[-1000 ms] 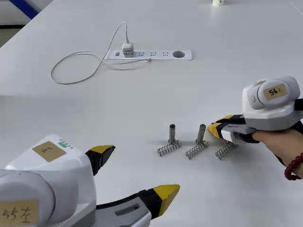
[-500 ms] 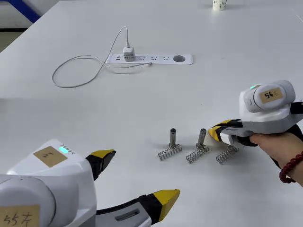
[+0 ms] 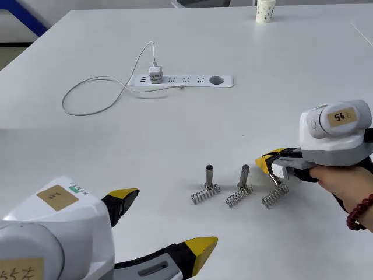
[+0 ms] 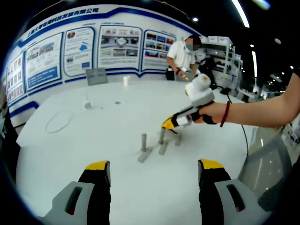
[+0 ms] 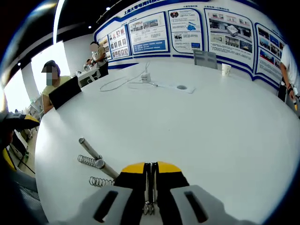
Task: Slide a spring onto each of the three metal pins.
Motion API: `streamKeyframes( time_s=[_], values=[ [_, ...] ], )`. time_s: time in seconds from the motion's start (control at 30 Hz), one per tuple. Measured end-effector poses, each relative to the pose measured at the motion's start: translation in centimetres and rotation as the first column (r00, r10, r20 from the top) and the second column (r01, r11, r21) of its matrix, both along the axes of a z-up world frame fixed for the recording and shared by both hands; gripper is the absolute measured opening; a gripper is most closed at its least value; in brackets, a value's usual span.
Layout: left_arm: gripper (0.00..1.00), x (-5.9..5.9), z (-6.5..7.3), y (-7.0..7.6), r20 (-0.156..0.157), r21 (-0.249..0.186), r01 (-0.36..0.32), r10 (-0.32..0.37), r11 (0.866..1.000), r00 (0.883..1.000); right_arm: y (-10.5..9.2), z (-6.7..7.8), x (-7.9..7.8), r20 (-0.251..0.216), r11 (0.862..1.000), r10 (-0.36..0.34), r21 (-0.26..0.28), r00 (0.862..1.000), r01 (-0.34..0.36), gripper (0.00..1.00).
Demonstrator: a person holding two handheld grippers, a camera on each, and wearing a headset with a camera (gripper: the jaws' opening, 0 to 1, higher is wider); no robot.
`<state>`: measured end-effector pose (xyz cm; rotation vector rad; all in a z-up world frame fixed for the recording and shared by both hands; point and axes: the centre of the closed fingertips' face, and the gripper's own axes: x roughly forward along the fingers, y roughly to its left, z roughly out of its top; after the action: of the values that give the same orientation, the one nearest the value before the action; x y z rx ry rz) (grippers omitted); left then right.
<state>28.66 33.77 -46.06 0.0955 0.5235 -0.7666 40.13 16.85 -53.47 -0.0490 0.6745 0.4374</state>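
Note:
Two metal pins stand upright on the white table, each with a spring lying at its foot. A third pin leans beside the third spring, and my right gripper is shut on its top. In the right gripper view the shut jaws pinch a thin metal piece, and the other two pins lie to their left. My left gripper is open at the near left, with all three pins ahead of it.
A white power strip with a plugged charger and a looped cable lies at the back of the table. A paper cup stands at the far edge. People are at the table's far side.
The head camera has shifted. My right gripper stays shut at the rightmost pin, whose lower end now shows leaning under the jaws. The left gripper stays open.

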Motion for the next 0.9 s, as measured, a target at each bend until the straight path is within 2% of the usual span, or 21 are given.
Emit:
streamKeyframes(
  time_s=[0.9],
  values=[
    [0.76, -0.5, 0.8, 0.6, 0.026, -0.016, -0.01, 0.01, 1.0, 1.0, -0.6, 2.2, -1.8, 0.048, 0.999, 0.0, -0.048, 0.999, 0.002, 0.09]
  ],
)
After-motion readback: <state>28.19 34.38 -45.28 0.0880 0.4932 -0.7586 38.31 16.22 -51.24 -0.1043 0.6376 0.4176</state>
